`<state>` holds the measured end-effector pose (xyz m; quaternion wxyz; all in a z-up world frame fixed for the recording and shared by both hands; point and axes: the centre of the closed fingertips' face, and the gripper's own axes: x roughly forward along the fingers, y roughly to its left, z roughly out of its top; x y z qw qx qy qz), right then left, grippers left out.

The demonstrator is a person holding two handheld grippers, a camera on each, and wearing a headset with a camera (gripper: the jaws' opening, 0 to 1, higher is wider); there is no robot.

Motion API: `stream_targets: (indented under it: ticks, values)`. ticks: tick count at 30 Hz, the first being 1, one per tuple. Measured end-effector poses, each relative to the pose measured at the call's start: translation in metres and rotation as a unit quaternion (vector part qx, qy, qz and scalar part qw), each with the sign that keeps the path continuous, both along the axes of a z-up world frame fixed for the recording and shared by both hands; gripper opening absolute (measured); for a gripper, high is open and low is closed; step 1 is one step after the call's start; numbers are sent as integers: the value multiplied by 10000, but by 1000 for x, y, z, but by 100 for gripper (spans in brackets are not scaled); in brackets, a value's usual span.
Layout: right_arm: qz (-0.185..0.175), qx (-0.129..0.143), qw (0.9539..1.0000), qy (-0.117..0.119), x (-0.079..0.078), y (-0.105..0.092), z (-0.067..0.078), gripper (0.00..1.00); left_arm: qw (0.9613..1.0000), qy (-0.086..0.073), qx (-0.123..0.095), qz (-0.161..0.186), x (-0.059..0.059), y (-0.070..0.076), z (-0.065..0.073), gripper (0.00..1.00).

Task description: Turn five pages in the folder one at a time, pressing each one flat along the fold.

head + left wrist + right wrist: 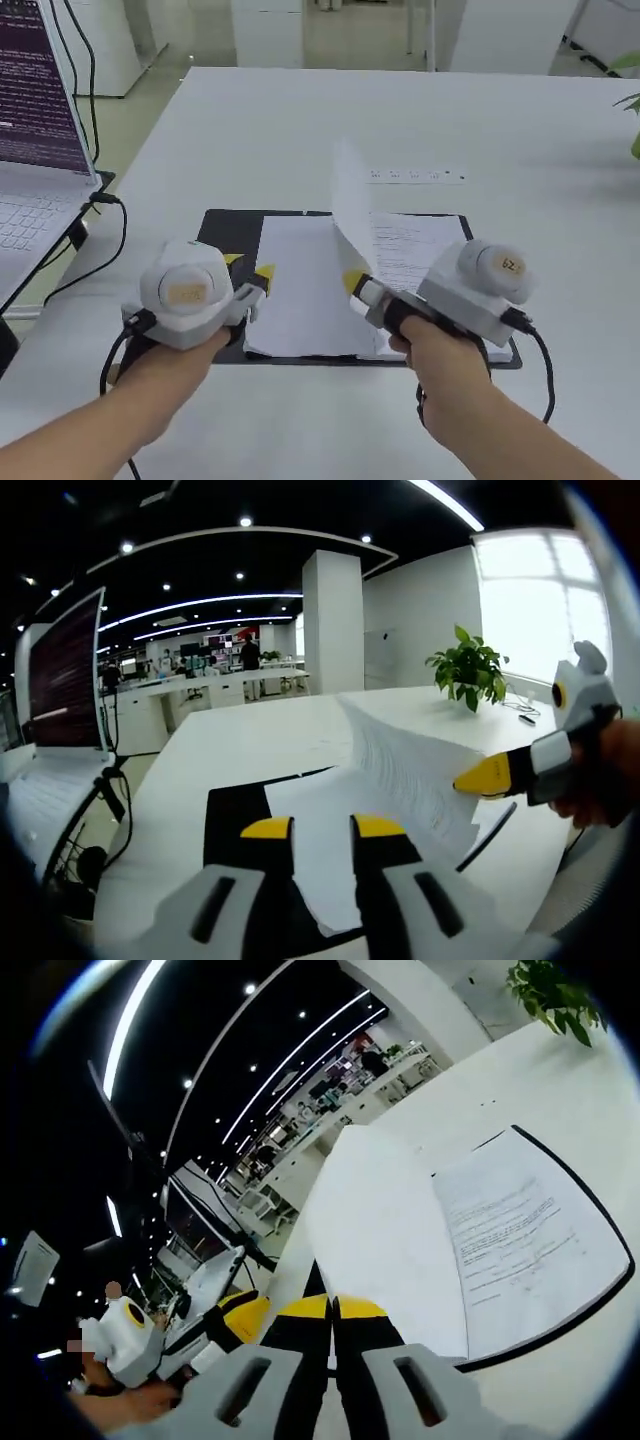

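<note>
A black folder [225,235] lies open on the white table, with a blank white sheet [300,290] flat on its left half and a printed page [410,245] on its right. My right gripper [355,283] is shut on the bottom edge of one page [350,205], which stands lifted over the fold. In the right gripper view its jaws [331,1308] pinch that raised page [380,1230]. My left gripper [250,268] hovers over the folder's left half, open with nothing between its fingers [322,828]. The right gripper [492,776] comes into the left gripper view holding the page.
An open laptop [30,150] sits off the table's left side, with black cables [112,235] trailing by the table's left edge. A white power strip [415,176] lies behind the folder. A potted plant [468,670] stands at the far right of the table.
</note>
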<state>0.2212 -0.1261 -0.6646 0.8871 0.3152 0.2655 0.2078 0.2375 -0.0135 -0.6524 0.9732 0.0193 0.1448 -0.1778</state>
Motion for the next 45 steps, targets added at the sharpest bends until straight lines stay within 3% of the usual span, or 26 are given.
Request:
stream_targets:
  ticks: [8, 20, 31, 36, 40, 45]
  values:
    - [419, -471, 9979, 138, -3, 38, -23, 0, 9997, -63, -77, 210, -4, 26, 4, 21]
    - [688, -1118, 9900, 510, -3, 72, -71, 0, 9996, 41, -83, 267, -9, 36, -8, 20]
    - [947, -1599, 9801, 694, -3, 86, -106, 0, 9994, 325, -44, 96, -5, 18, -34, 19]
    - [977, -1598, 9798, 696, -5, 84, -112, 0, 9992, 406, -27, 1, -4, 8, -42, 19]
    - [1055, -1384, 9822, 702, -11, 89, -115, 0, 9988, 487, -13, -53, -2, 1, -49, 19]
    - [1228, -1295, 9817, 665, -23, 94, -115, 5, 9985, 538, 34, -104, 1, -5, -54, 19]
